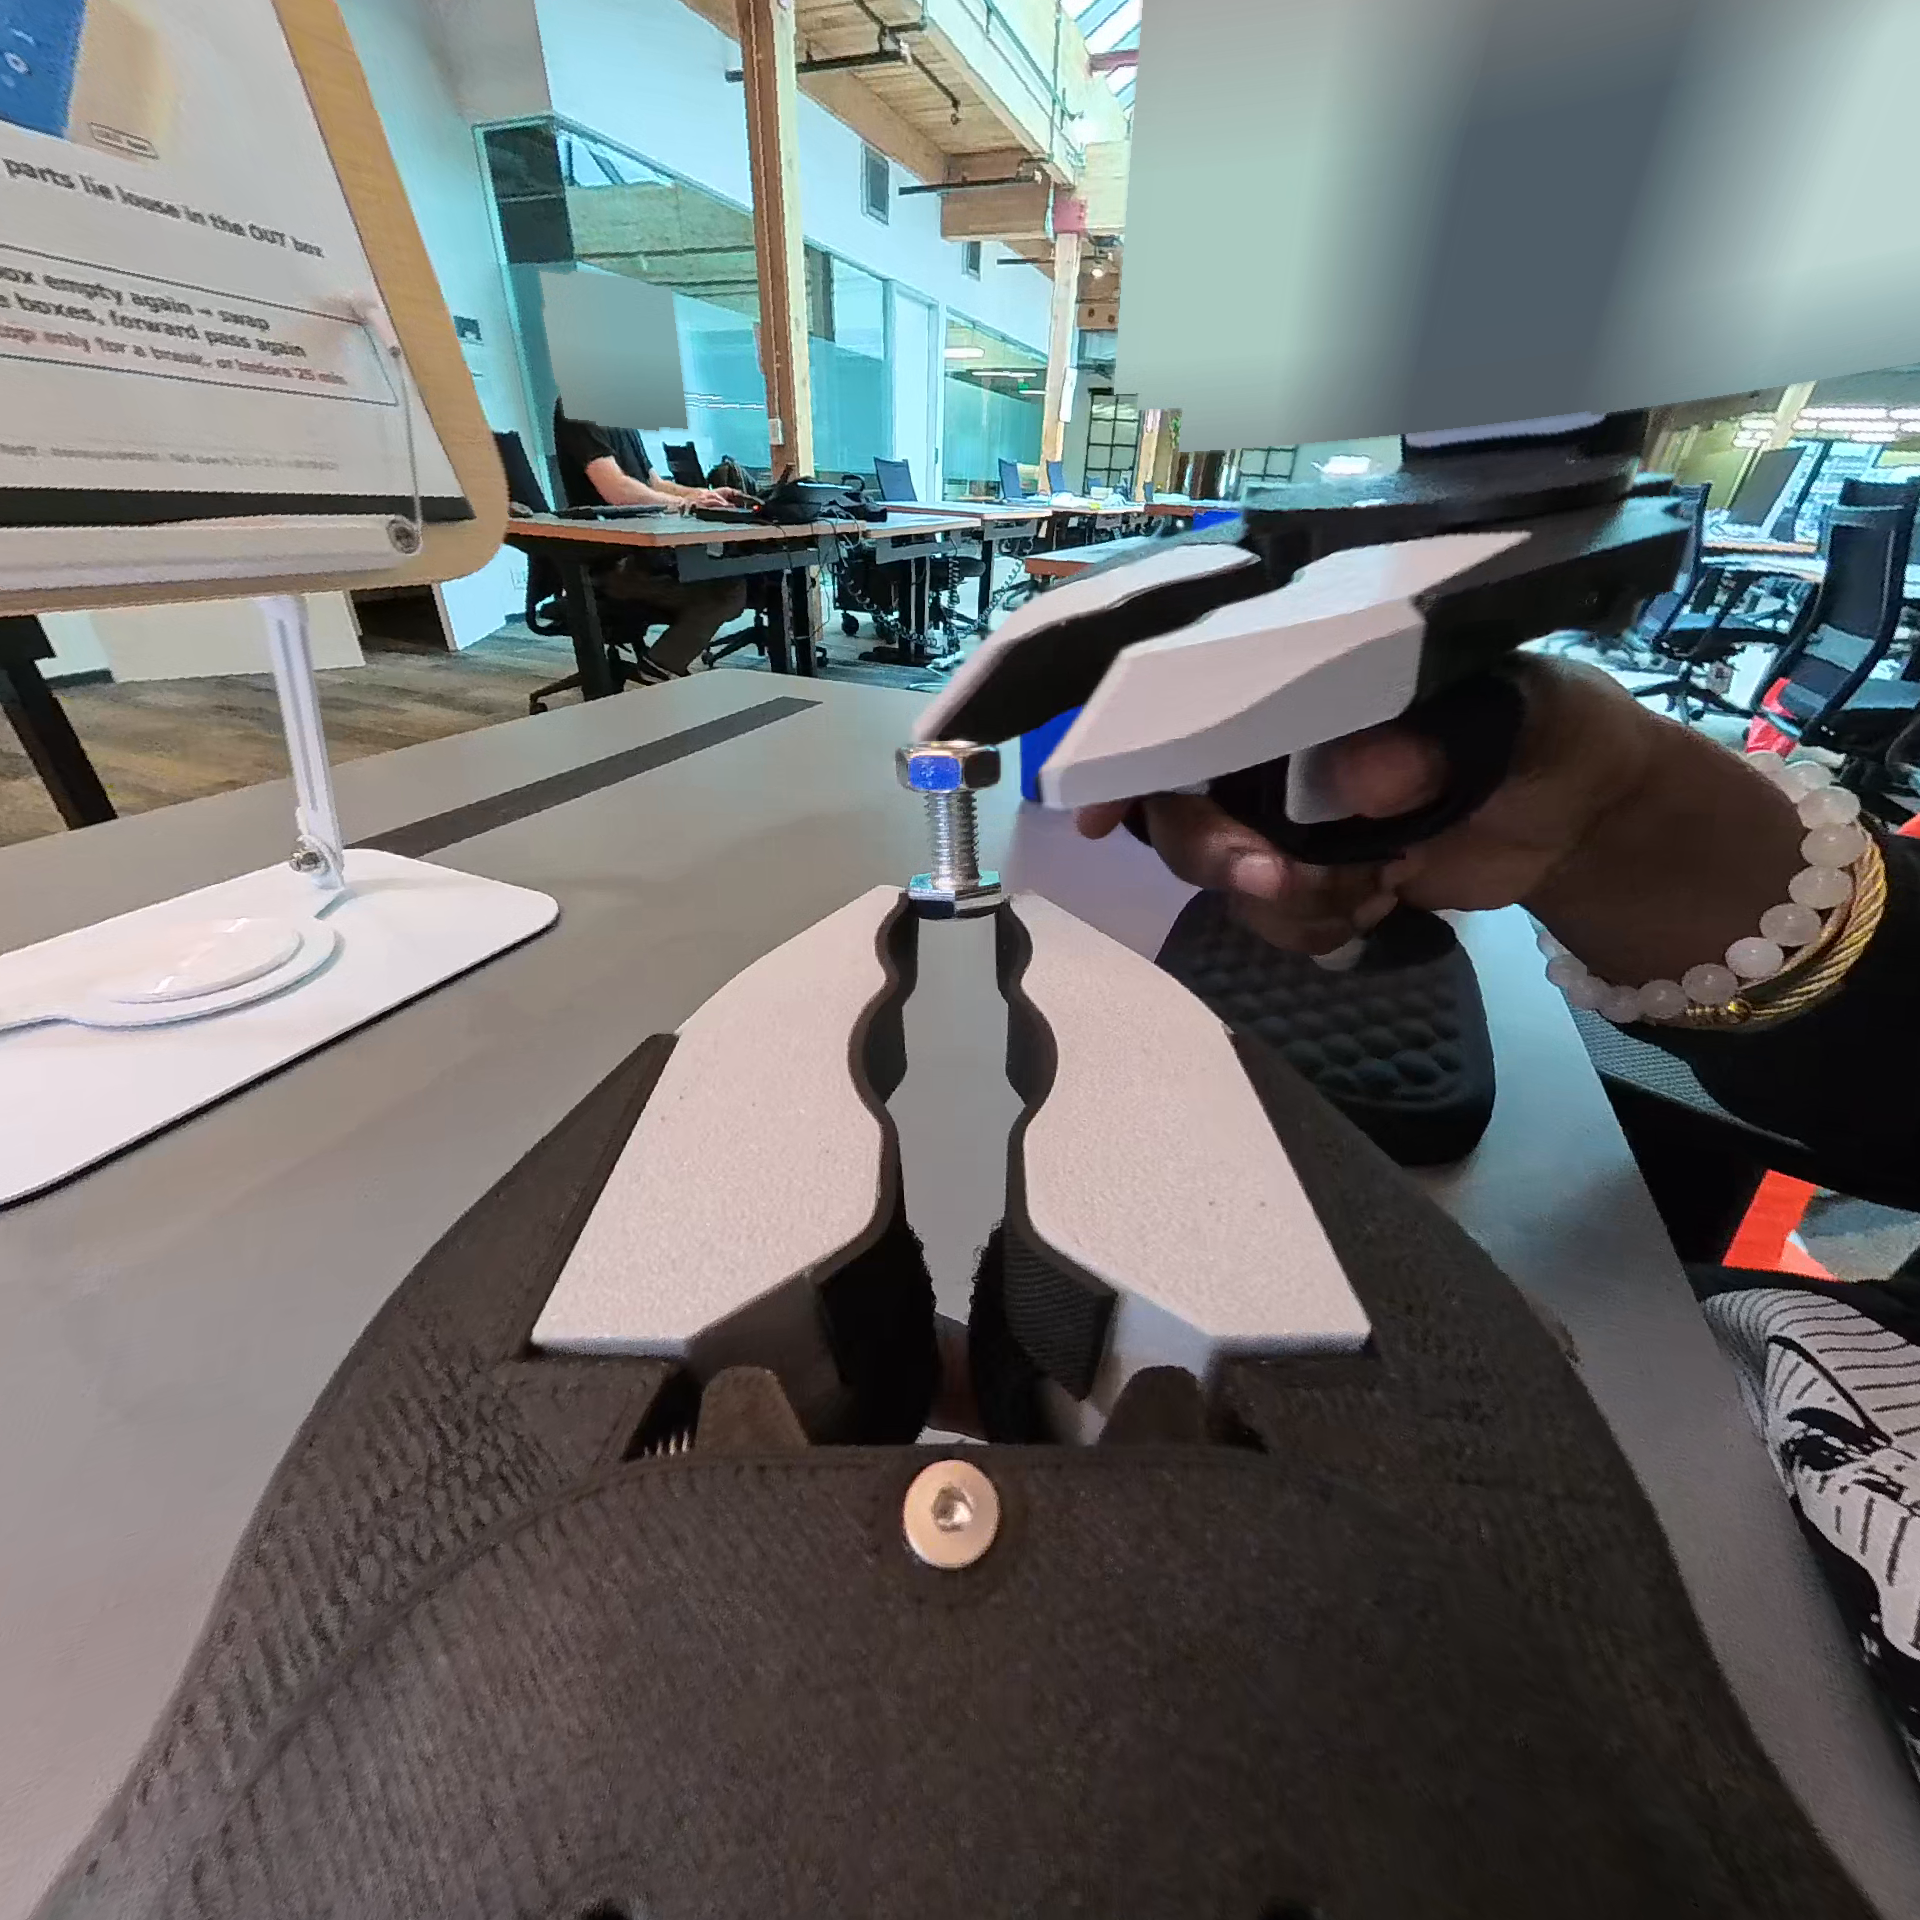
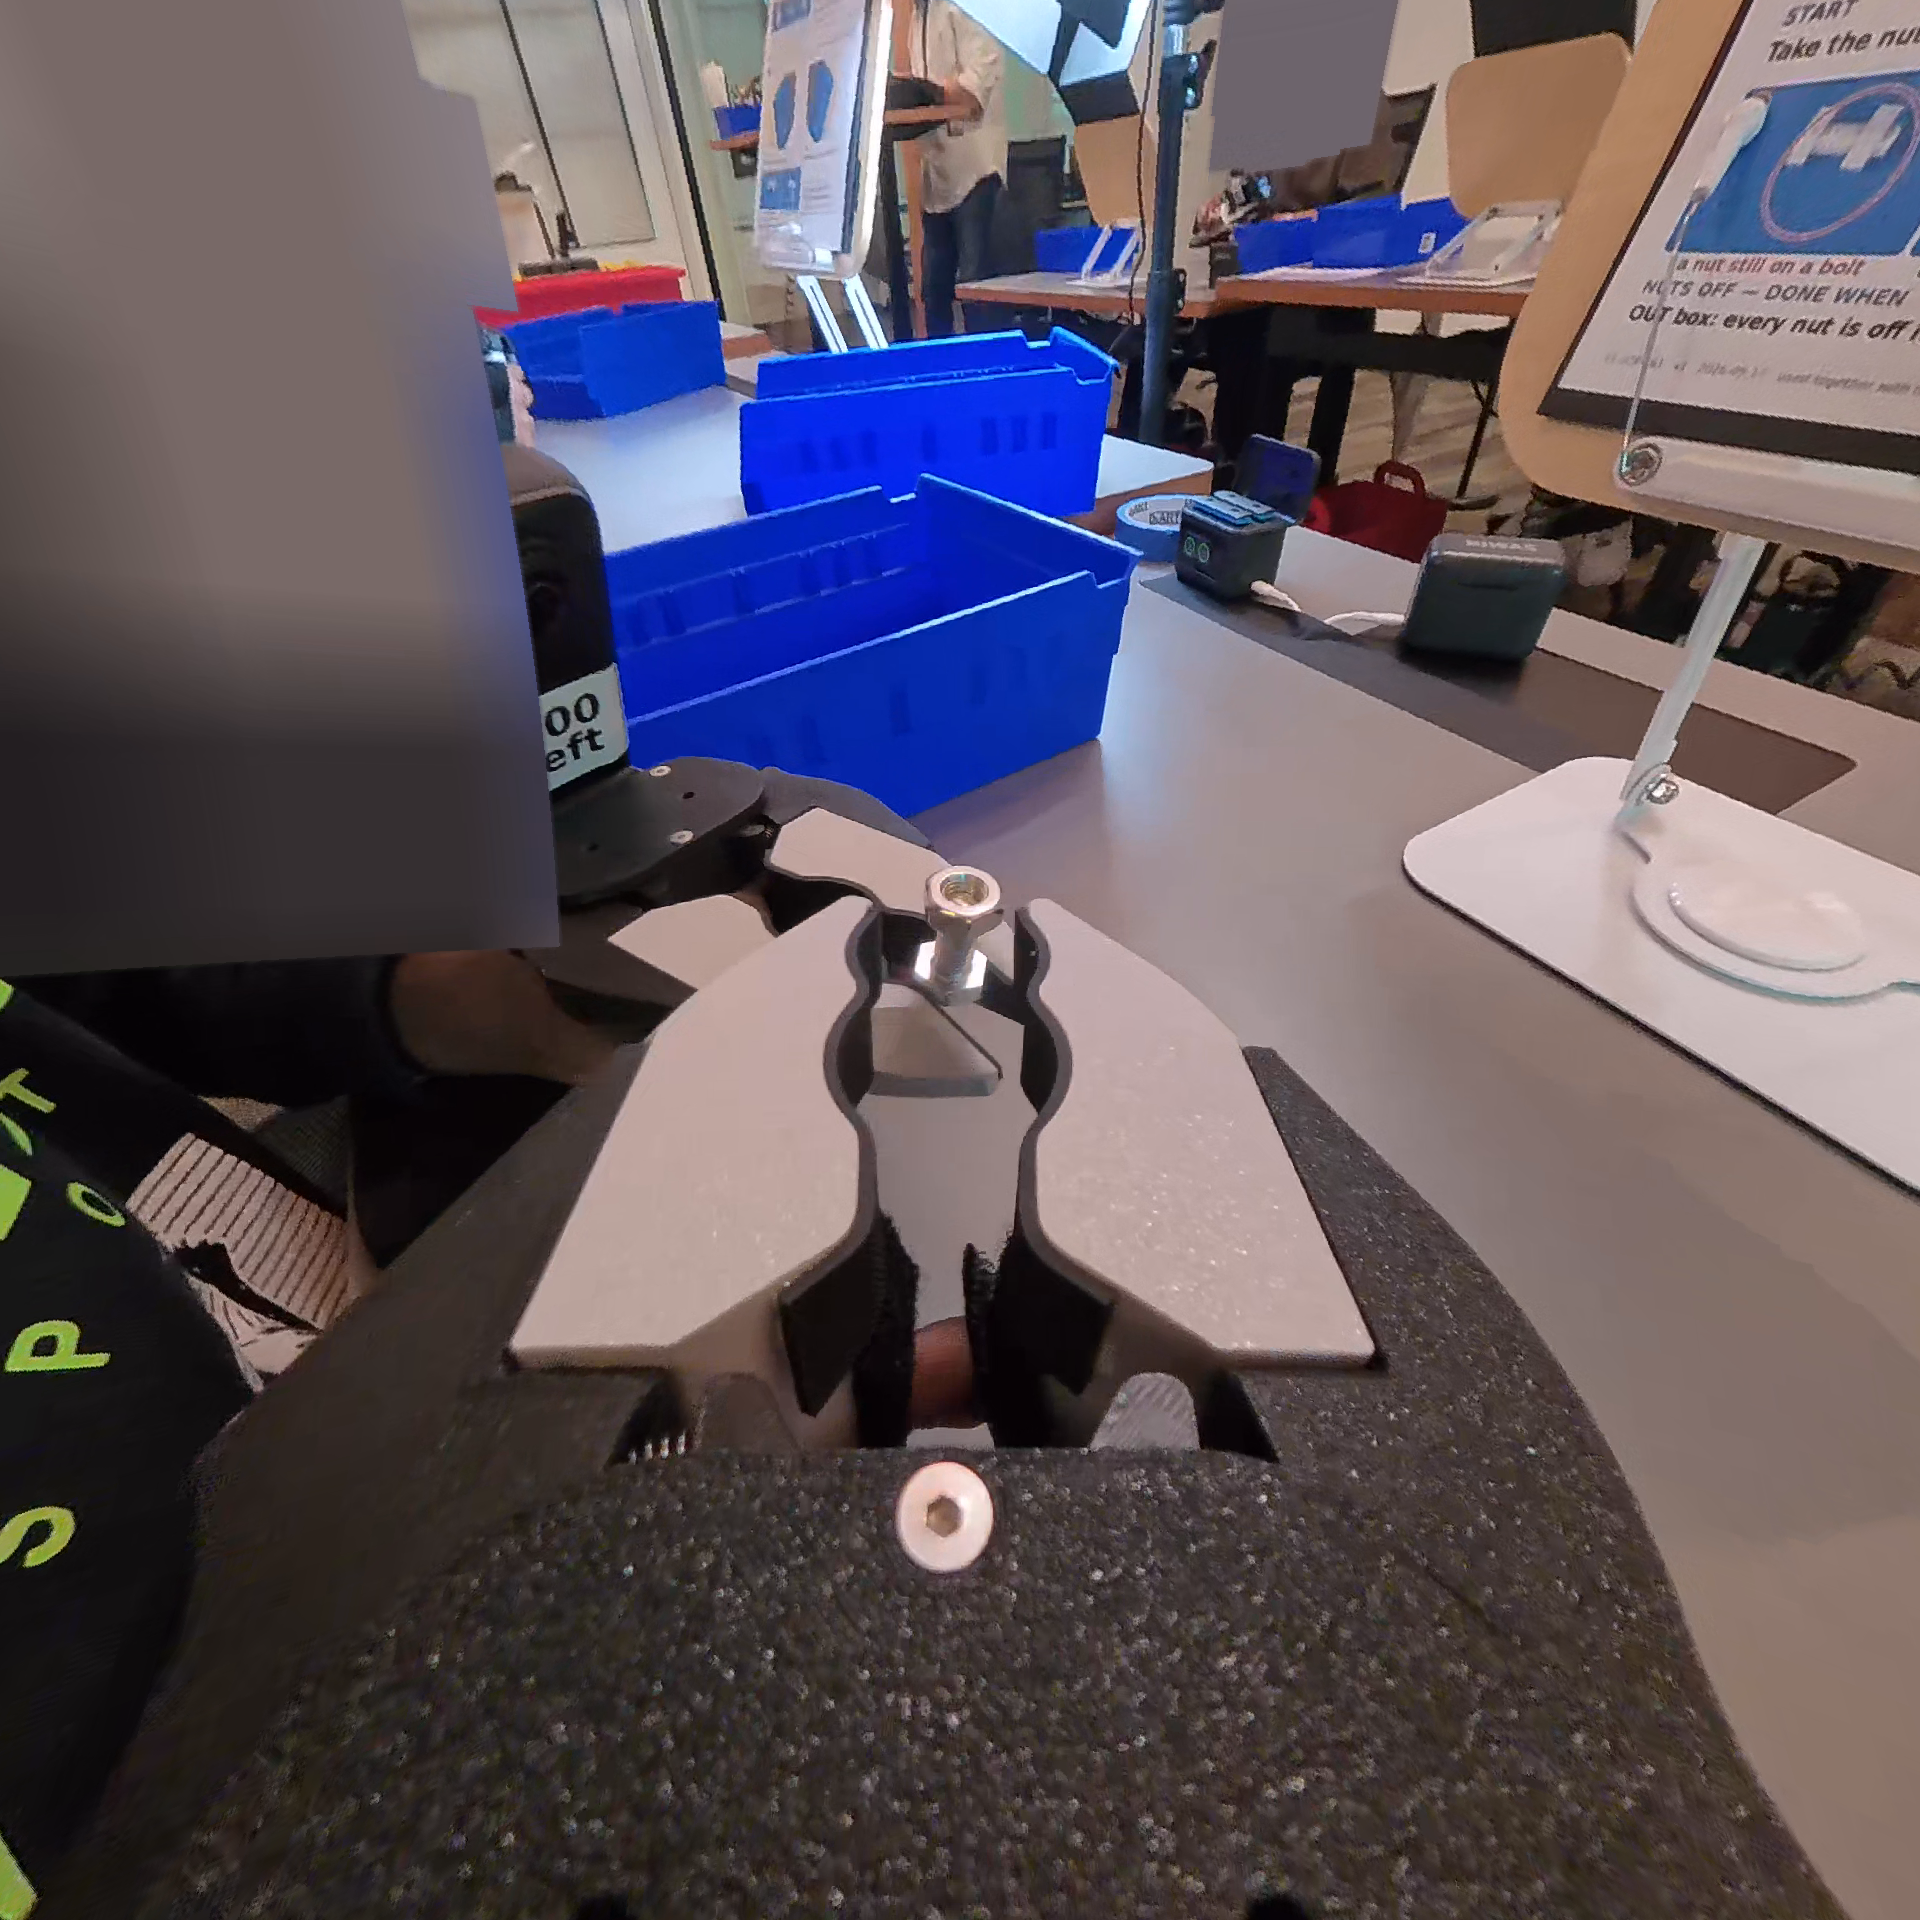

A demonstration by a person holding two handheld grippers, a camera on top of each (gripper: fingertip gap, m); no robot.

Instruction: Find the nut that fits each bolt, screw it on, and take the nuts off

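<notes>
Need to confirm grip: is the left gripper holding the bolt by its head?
Yes, the left gripper pinches the bolt head, shank upright.

Bolt (image 1: 951,844) and nut (image 1: 947,768) shiny metal; tongs (image 1: 954,906) grainy matt plastic; table (image 1: 312,1195) smooth matt.

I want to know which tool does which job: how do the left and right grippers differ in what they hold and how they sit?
The left gripper clamps the bolt by its head; the right gripper closes around the nut at the top of the bolt. The left gripper points up along the bolt; the right gripper comes in from the side, tilted down. Both have grey fingers on black bodies.
</notes>
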